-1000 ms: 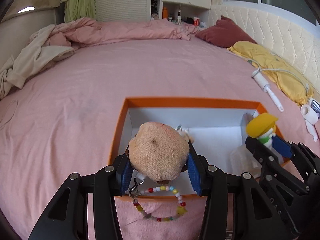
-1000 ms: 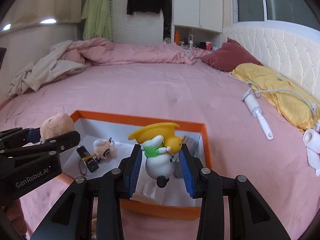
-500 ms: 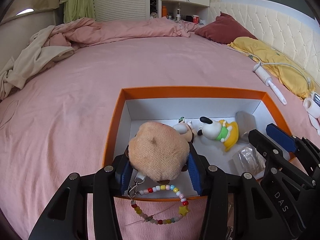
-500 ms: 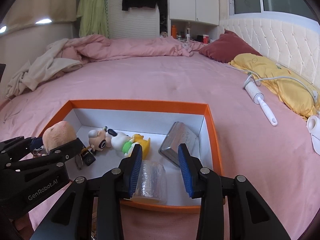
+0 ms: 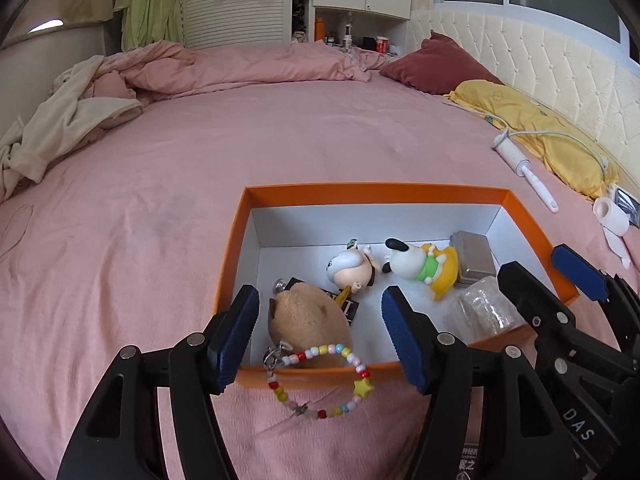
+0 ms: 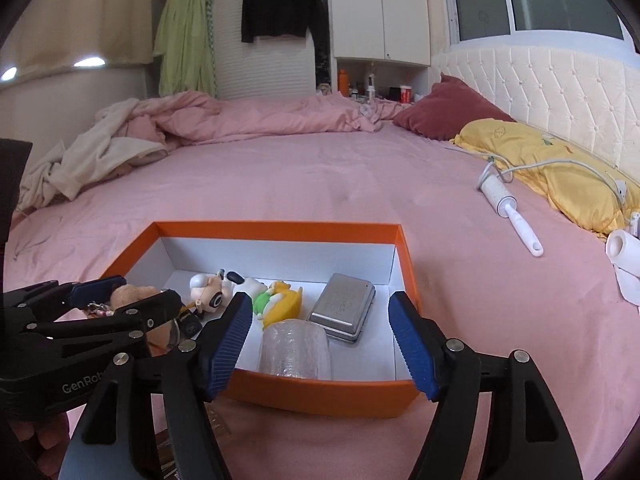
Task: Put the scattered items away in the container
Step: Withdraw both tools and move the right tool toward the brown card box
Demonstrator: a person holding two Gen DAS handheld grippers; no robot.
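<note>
An orange box with a white inside sits on the pink bed; it also shows in the right wrist view. My left gripper is open over the box's near left corner. A tan plush keychain lies in the box between its jaws, and its bead strap hangs over the near rim. My right gripper is open and empty at the near right rim. Inside lie a white dog figure with yellow hat, a small big-headed figure, a metal tin and a clear plastic cup.
A lint roller lies on the bed to the right, by a yellow pillow with a white cable. A white roll sits at the far right. A rumpled pink duvet and a cream cloth lie at the back.
My left gripper opened and let the plush drop into the box. My right gripper released the dog figure earlier, and it lies in the box; that gripper opened wider.
</note>
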